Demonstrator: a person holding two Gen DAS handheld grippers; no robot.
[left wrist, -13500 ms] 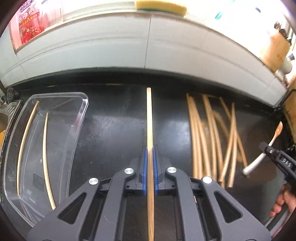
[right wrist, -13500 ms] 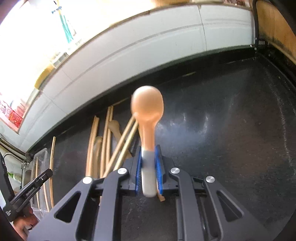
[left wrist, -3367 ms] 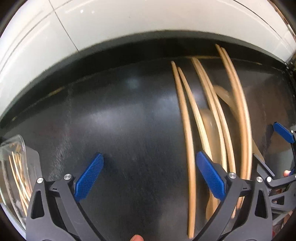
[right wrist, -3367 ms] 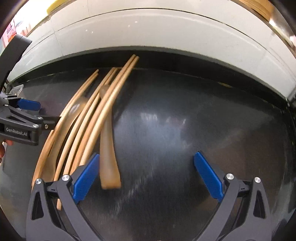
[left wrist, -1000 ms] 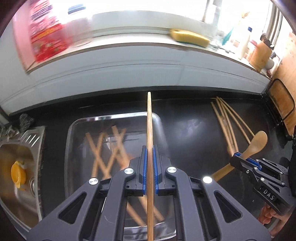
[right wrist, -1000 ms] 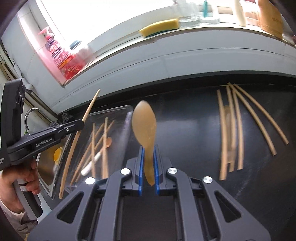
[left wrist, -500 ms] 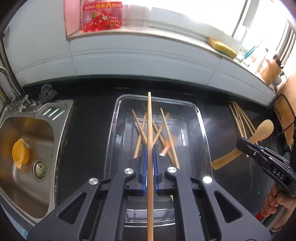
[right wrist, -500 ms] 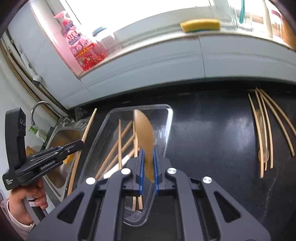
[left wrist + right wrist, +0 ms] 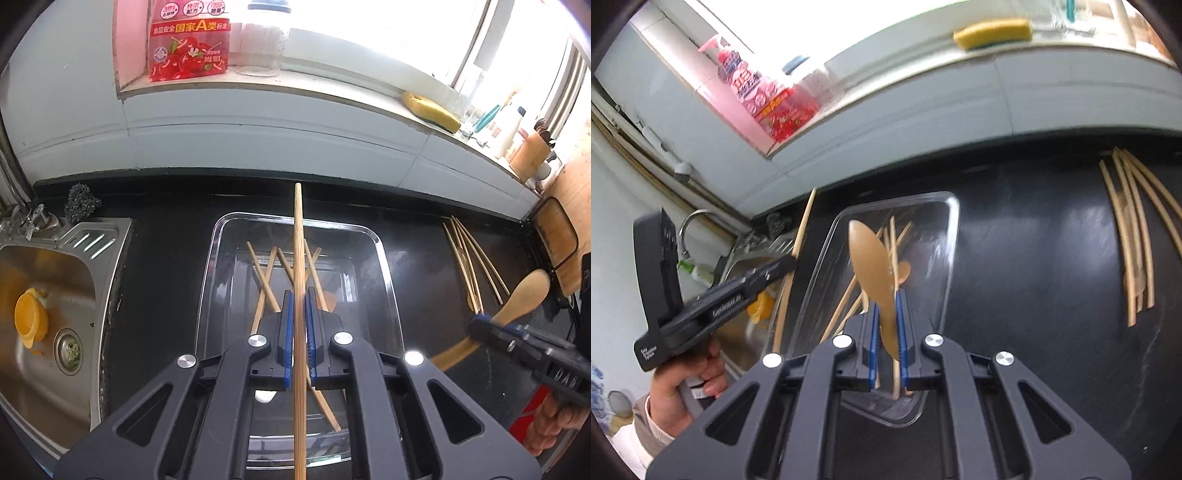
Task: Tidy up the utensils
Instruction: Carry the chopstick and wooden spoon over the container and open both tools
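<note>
Clear tray [image 9: 386,280] partly filled with chopsticks [image 9: 264,275]. Left gripper [image 9: 298,314] clamps one chopstick [image 9: 298,240] above it; right gripper [image 9: 886,325] clamps a wooden spoon [image 9: 871,266] over it. Loose chopsticks [image 9: 1130,236] lie well right of the tray, unsorted.

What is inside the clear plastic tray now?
The clear tray holds several crossed wooden chopsticks and a spoon with an orange bowl. The left gripper covers the tray's near middle, so the exact count is hidden.

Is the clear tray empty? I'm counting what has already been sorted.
No. Several chopsticks already lie crossed inside the clear tray, seen plainly in the left wrist view.
</note>
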